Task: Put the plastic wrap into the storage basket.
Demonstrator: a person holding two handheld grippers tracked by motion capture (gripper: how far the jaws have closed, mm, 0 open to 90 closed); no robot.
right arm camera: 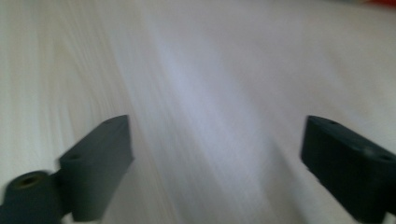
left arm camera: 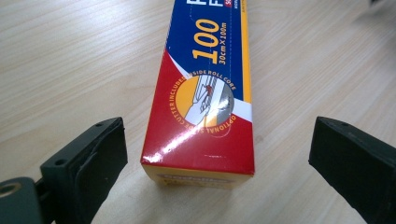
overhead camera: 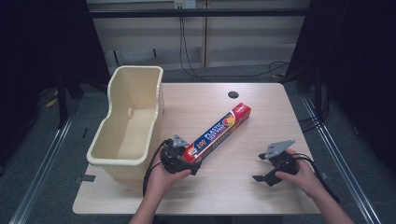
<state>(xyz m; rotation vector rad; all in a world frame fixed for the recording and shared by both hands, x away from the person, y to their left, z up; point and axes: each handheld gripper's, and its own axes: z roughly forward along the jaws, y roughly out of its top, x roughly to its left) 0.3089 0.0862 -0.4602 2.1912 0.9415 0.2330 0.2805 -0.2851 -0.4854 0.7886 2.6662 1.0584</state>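
Note:
A long red, blue and yellow plastic-wrap box [overhead camera: 216, 132] lies slantwise on the wooden table [overhead camera: 243, 186]. Its near end [left arm camera: 198, 144] sits between the wide-apart jaws of my left gripper [overhead camera: 189, 161], and neither pad touches it. My left gripper [left arm camera: 217, 158] is open around that end. My right gripper [overhead camera: 263, 168] rests low over bare wood at the right, held in a hand, its jaws spread wide with nothing between them. The right gripper view is blurred, showing the right gripper [right arm camera: 215, 154] over wood grain.
A cream plastic tub [overhead camera: 128, 121] stands at the table's left edge, close beside my left hand. A dark round hole [overhead camera: 233, 94] sits in the tabletop at the back. Cables trail on the floor behind the table.

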